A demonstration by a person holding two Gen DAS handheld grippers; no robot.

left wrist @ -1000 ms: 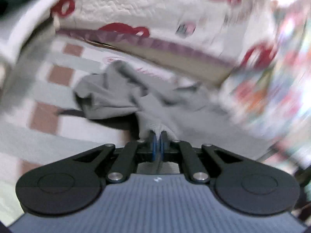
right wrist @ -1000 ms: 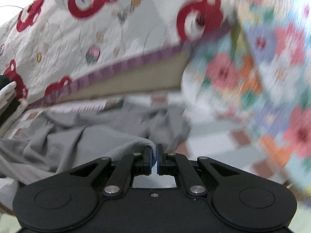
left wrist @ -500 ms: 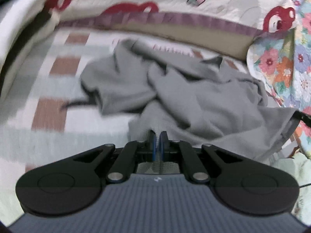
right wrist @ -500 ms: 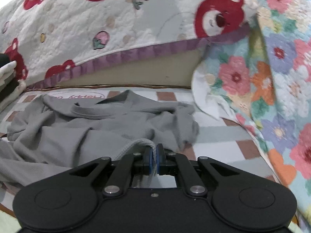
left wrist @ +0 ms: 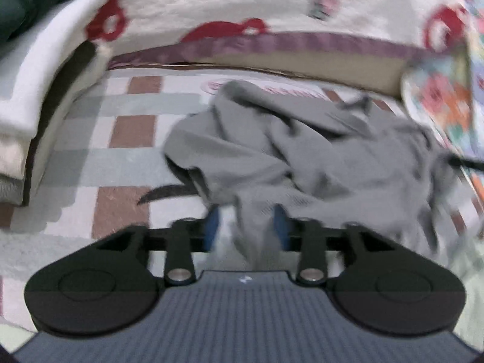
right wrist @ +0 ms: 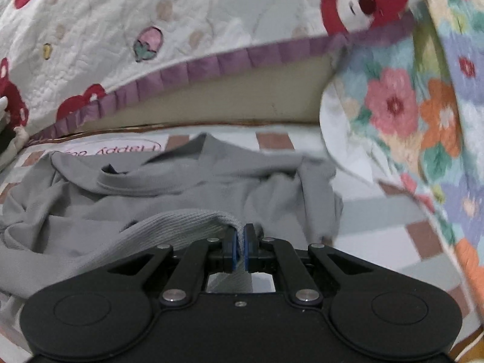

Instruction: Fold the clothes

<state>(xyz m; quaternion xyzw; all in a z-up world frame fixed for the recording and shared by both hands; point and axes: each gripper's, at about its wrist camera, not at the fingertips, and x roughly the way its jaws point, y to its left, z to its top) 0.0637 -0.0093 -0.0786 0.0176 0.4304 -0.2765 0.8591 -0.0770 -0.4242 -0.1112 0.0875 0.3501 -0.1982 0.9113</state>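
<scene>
Left tool [left wrist: 246, 225] just sprung apart, grey cloth loose between its pads; right tool [right wrist: 241, 246] clamped on the ribbed hem. Grey garment [right wrist: 169, 187] rumpled mid-mat [left wrist: 121, 157], near the quilt edge [right wrist: 211, 60]. Best: regrip another hem corner, pull taut, flatten before folding.

Left wrist view: rides the left gripper [left wrist: 245, 224], tilted down, close over the crumpled grey knit garment [left wrist: 302, 151].
Right wrist view: rides the right gripper [right wrist: 241, 242], tilted down, equally near.
Shared: same garment, checked mat [right wrist: 378, 211], bear-print quilt [left wrist: 242, 6].
</scene>
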